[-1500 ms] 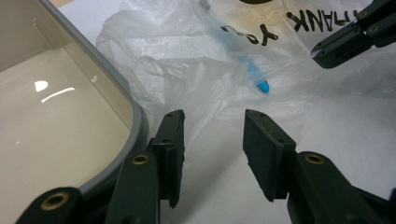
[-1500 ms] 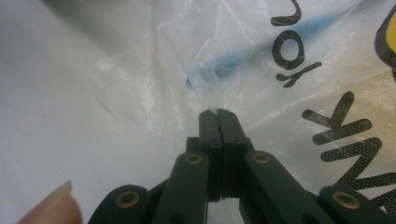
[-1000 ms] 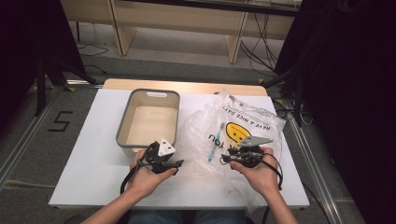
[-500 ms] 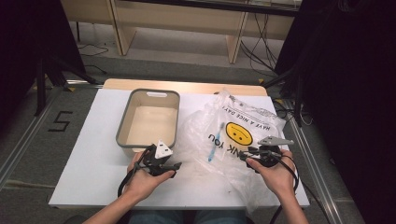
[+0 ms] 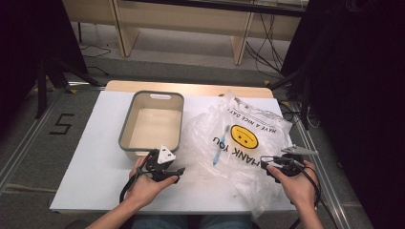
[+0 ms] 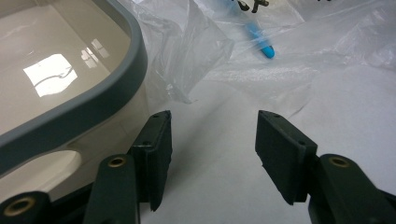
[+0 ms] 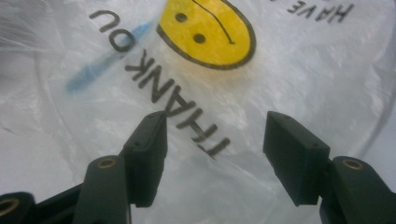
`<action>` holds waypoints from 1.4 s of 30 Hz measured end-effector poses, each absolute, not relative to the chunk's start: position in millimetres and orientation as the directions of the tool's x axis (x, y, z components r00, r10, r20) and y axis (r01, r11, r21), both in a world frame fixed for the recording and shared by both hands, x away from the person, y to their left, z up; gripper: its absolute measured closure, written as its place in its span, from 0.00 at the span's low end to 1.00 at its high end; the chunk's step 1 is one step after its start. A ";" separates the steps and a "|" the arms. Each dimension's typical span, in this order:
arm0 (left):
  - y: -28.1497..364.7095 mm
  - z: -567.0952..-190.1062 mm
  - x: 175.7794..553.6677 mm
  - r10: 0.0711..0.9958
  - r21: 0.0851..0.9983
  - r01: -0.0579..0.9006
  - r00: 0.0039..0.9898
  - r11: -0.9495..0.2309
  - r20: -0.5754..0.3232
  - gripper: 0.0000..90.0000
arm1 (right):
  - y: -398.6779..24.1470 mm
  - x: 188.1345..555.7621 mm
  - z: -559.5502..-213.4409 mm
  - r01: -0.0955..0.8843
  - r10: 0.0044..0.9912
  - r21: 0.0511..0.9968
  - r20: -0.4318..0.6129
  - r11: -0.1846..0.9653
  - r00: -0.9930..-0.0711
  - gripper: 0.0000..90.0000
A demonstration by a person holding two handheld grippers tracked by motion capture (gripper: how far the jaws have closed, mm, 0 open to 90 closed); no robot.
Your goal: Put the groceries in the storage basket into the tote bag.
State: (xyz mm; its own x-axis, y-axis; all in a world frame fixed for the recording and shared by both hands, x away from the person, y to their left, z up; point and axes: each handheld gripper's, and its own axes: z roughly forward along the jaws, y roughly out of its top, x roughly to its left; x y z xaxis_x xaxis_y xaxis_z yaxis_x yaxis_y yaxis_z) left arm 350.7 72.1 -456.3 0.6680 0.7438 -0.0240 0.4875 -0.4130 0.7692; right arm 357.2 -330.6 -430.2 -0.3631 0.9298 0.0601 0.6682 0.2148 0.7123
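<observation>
A clear plastic bag (image 5: 248, 143) printed with a yellow smiley (image 7: 205, 32) and black lettering lies spread on the white table (image 5: 95, 167). Inside it lies a blue toothbrush (image 5: 218, 150), also seen in my left gripper view (image 6: 261, 42) and through the film (image 7: 102, 60). My left gripper (image 5: 179, 171) rests by the tub's near corner, open, its jaws having just been opening over bare table (image 6: 212, 126). My right gripper (image 5: 263, 161) sits at the bag's near right part, open, its jaws having just been opening above the film (image 7: 215, 126) with nothing pinched.
A beige tub with a grey rim (image 5: 125, 126) stands left of the bag; its corner (image 6: 116, 88) is close to my left jaw. The table's front edge runs just behind both hands. Wooden furniture and cables lie on the floor beyond.
My right hand has slid to the right along the bag's near side and its jaws stand wider. The left hand has stayed by the tub.
</observation>
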 end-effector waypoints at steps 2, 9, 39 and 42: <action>71.7 -456.8 350.9 0.744 0.769 0.488 0.668 -0.414 -0.023 0.51 | -334.3 355.1 -432.5 0.682 0.937 0.702 0.062 0.205 -0.345 0.45; 71.3 -457.8 351.8 0.740 0.766 0.489 0.673 -0.419 -0.025 0.51 | -348.7 349.1 -436.2 0.717 0.961 0.673 0.031 0.183 -0.274 0.44; 70.1 -459.4 352.8 0.735 0.764 0.488 0.678 -0.421 -0.027 0.52 | -362.4 339.6 -457.2 0.810 0.977 0.576 0.086 0.110 -0.194 0.48; 70.6 -459.1 352.6 0.734 0.763 0.487 0.679 -0.424 -0.025 0.52 | -362.0 340.4 -456.8 0.809 0.978 0.578 0.084 0.108 -0.190 0.48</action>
State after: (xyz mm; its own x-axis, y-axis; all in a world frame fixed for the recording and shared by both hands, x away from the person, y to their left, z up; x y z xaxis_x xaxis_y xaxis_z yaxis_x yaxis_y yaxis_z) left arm 352.6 70.6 -459.1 0.6788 0.7339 -0.0255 0.4875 -0.4244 0.7630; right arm 340.4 -362.0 -456.8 -0.1903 0.9781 0.0840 0.8090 0.1078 0.5778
